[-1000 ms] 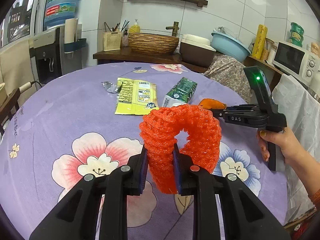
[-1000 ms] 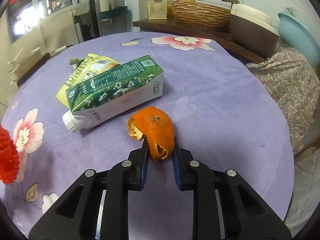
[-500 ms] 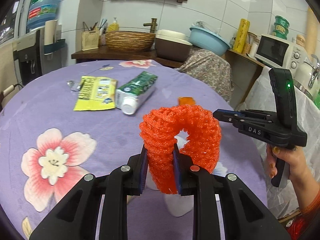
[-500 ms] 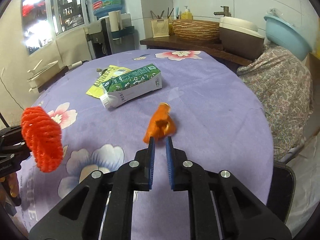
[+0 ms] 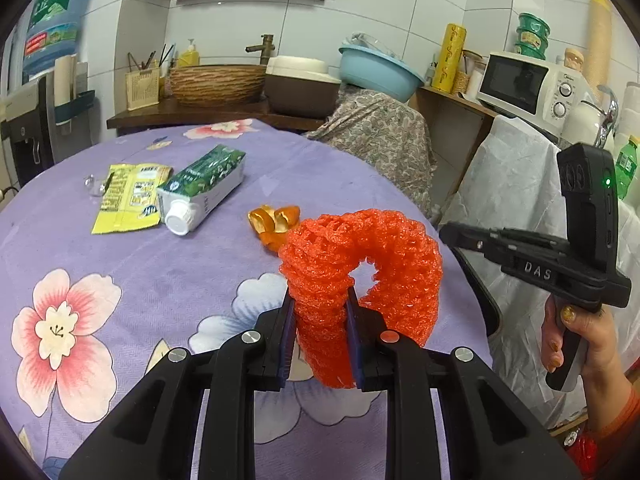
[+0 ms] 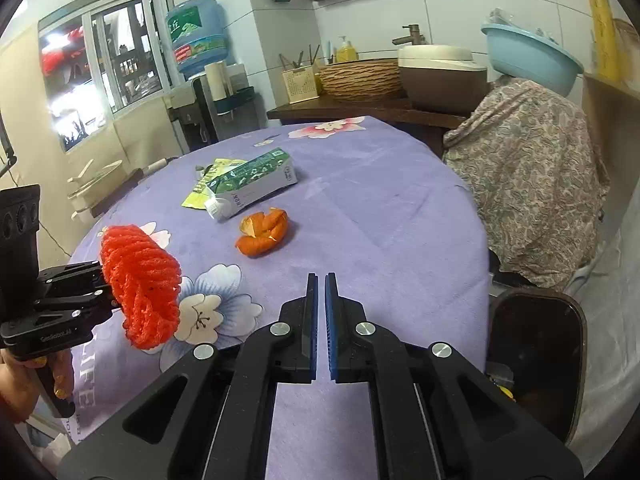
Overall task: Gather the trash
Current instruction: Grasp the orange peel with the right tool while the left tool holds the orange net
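My left gripper (image 5: 320,300) is shut on an orange foam fruit net (image 5: 360,264) and holds it above the purple flowered tablecloth (image 5: 140,264); the net also shows in the right wrist view (image 6: 140,284). My right gripper (image 6: 321,280) is shut and empty, held above the table's right side; it shows in the left wrist view (image 5: 444,230). An orange peel (image 6: 262,234) lies on the cloth ahead of it. A green and white carton (image 6: 250,182) lies on its side beyond the peel, next to a yellow wrapper (image 5: 128,196).
A dark bin (image 6: 536,356) stands off the table's right edge, below my right gripper. A chair draped in patterned cloth (image 6: 524,184) is at the far right. A counter with a basket sink (image 5: 216,84), a cooker and a blue basin is behind the table.
My right gripper pulled back and up, and the orange peel left its jaws and now lies on the cloth. The jaws closed fully. My left gripper still holds the net.
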Demonstrator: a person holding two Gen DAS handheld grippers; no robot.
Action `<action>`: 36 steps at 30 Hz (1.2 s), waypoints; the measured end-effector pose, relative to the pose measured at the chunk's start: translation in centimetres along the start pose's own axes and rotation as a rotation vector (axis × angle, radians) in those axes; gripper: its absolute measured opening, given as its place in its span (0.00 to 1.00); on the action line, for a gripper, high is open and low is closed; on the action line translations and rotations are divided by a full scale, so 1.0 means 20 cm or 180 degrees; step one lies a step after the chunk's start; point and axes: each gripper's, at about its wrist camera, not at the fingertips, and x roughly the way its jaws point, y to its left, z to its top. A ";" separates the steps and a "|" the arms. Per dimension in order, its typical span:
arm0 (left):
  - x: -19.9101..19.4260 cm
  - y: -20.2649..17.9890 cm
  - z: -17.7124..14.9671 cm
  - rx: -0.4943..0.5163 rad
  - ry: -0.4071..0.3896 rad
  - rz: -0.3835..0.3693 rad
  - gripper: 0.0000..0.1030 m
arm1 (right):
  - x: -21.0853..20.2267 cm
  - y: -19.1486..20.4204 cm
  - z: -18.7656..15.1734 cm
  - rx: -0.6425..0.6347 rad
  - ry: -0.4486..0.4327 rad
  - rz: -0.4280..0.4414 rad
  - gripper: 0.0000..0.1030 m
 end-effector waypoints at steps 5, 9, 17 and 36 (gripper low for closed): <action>-0.03 -0.02 0.01 0.0037 -0.0058 0.0033 0.22 | 0.00 -0.04 -0.01 0.0062 0.0019 0.0106 0.15; -0.04 0.01 -0.03 0.0000 -0.0035 0.0108 0.22 | 0.10 0.00 0.05 0.0100 0.0016 0.0181 0.66; -0.14 0.18 -0.07 -0.0199 -0.0059 0.0356 0.22 | 0.52 0.22 0.20 -0.0184 0.0559 0.0296 0.66; -0.12 0.23 -0.09 -0.0290 -0.0004 0.0305 0.22 | 0.63 0.31 0.18 -0.0526 0.0653 -0.0116 0.21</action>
